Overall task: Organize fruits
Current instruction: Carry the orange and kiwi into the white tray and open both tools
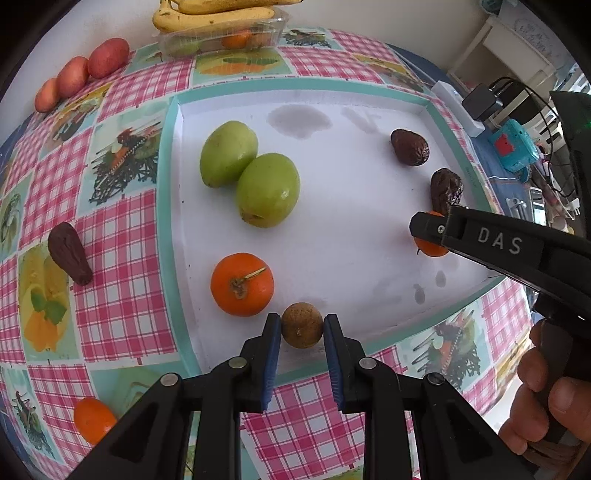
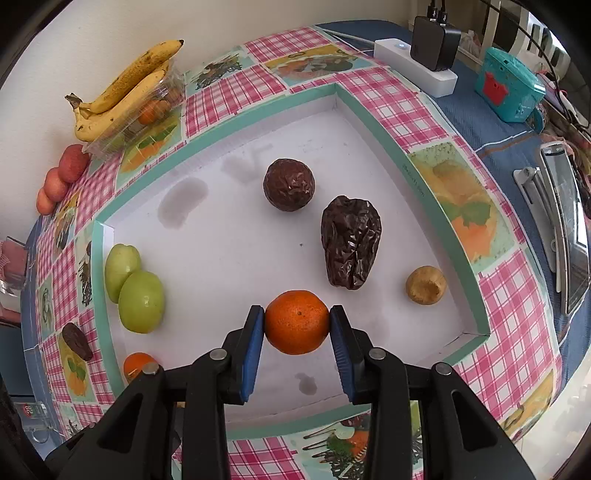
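A white tray with a teal rim [image 1: 295, 84] [image 2: 258, 120] lies on the checked tablecloth. My left gripper [image 1: 302, 325] is shut on a small round brown fruit [image 1: 302, 326] low at the tray's near edge. My right gripper [image 2: 297, 321] [image 1: 428, 229] is shut on a small orange [image 2: 297, 322] [image 1: 428, 249] over the tray's right side. In the tray lie two green fruits [image 1: 251, 173] [image 2: 135, 291], an orange with a stem [image 1: 242, 284], two dark wrinkled fruits [image 2: 289, 190] [image 2: 351, 243] and a beige fruit [image 2: 425, 285].
On the cloth outside the tray lie a dark date [image 1: 69, 258] and another orange [image 1: 94, 419]. At the back stand red fruits [image 1: 83, 72] and bananas [image 1: 214, 16] on a clear plastic box [image 1: 221, 38]. A power strip [image 2: 413, 66] and a turquoise box [image 2: 508, 86] sit to the right.
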`<state>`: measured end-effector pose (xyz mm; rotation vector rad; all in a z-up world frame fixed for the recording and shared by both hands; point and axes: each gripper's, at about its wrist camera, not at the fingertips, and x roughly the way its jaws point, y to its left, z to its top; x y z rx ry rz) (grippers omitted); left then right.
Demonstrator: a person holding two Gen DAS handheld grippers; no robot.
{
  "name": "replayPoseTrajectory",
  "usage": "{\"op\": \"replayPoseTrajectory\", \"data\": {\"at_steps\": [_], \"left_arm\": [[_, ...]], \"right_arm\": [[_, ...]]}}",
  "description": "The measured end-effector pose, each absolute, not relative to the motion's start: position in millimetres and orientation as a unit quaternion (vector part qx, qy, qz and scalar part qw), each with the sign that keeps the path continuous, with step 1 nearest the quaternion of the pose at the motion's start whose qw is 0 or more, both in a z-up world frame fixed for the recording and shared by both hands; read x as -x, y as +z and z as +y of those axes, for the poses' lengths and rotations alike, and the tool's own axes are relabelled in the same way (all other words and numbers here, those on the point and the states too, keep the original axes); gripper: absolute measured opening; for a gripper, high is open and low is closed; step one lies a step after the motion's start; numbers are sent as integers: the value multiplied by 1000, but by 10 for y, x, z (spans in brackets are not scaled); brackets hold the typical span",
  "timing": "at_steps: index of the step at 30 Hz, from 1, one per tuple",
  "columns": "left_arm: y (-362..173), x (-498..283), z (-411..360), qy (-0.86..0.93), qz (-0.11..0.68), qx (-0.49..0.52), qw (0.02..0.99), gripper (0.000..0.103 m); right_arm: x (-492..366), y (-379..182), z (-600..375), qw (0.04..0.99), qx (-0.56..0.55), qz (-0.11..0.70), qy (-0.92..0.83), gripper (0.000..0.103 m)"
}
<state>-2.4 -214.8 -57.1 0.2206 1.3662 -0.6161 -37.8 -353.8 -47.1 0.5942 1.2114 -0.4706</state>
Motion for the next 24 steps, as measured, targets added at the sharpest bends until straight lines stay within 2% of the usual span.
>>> {"op": "replayPoseTrajectory", "data": {"at_steps": [14, 18, 24], "left_arm": [[-552, 19, -2128, -275, 616, -108, 730, 27], [-537, 11, -2107, -274, 616, -105, 731, 29], [-401, -20, -1984, -279, 605, -94, 740, 33]], "right_arm": [[386, -480, -3528, 754, -276, 553, -223, 38], [395, -431, -3526, 760, -271, 546, -224, 42], [424, -344, -3521, 770, -269, 533, -226, 43]]}}
